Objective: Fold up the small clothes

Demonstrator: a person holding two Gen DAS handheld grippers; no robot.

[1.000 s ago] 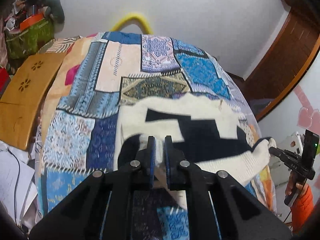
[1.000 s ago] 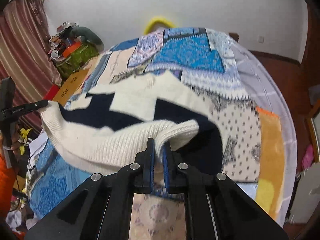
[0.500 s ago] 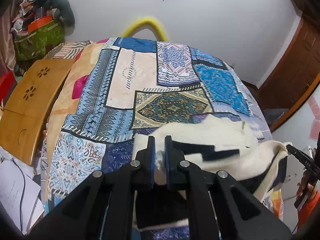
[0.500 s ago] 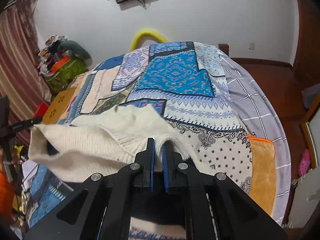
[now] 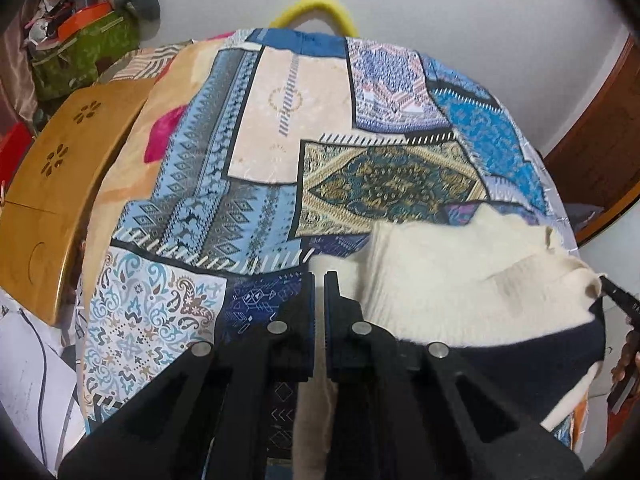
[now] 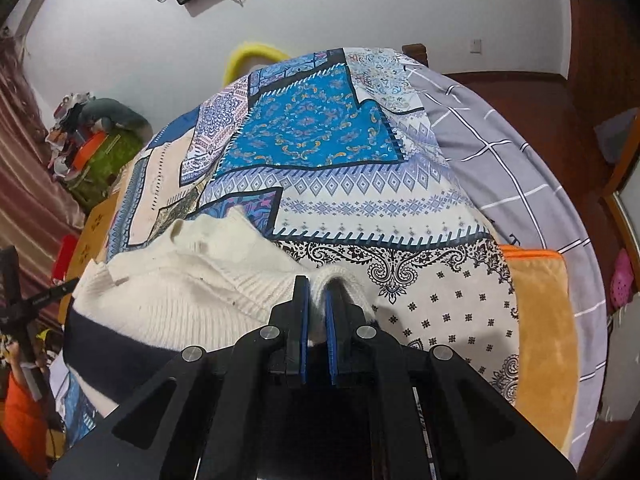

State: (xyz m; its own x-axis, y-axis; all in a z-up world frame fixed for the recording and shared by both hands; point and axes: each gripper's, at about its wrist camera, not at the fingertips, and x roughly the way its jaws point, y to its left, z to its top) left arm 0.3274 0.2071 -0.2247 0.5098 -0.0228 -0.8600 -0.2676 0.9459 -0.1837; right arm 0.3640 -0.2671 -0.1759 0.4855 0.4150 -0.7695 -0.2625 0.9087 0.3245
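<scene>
One sweater [image 5: 472, 276], cream with a navy band, is held bunched over the near edge of the bed's quilt [image 5: 256, 184]. Its left edge is pinched in the left gripper [image 5: 319, 280], whose jaws have just closed further on the knit. Its right edge is clamped in the right gripper [image 6: 314, 292], cream fabric bulging between the blue pads [image 6: 304, 320]. A wooden board [image 5: 56, 184] is seen left of the bed.

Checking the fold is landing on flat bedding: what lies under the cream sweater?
The sweater rests on the patchwork quilt, its dark navy part folded beneath. Whatever lies directly under the knit is covered.
</scene>
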